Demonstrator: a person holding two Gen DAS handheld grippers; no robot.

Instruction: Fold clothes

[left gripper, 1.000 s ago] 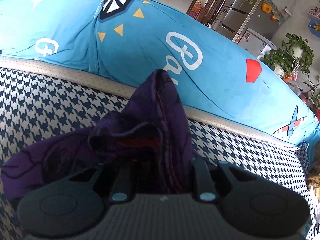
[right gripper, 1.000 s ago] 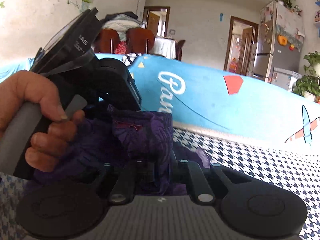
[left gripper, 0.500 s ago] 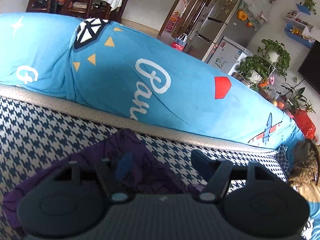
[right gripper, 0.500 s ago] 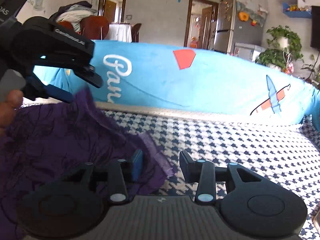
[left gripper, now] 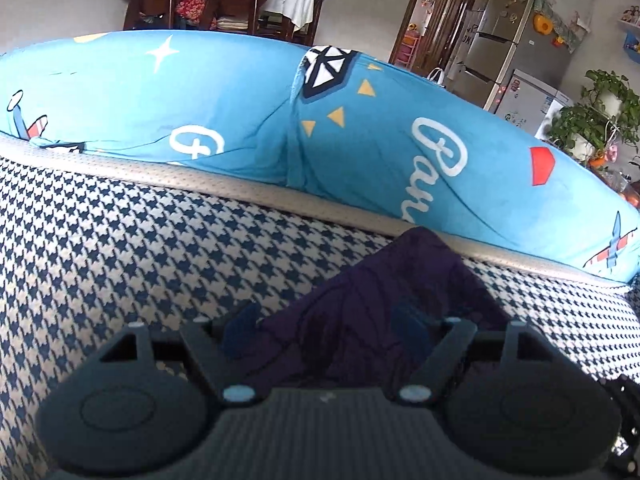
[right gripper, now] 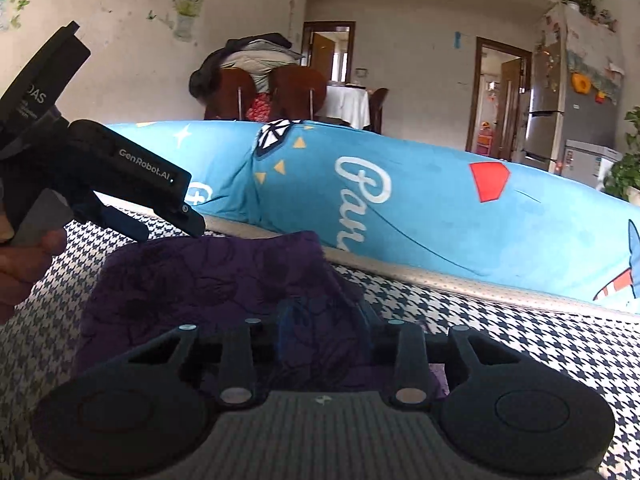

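Simply purple garment (right gripper: 224,280) flat on sofa (right gripper: 520,344)

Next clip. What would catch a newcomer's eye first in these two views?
Probably the big bright blue cushion with white lettering, stretching across the back of the checked sofa seat. Next, the dark purple garment lying crumpled on that seat, just ahead of both grippers. In the right wrist view, the left gripper hangs at the garment's far left edge, held by a hand.

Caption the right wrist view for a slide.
Right claw closing over purple garment on houndstooth sofa; left claw alongside.
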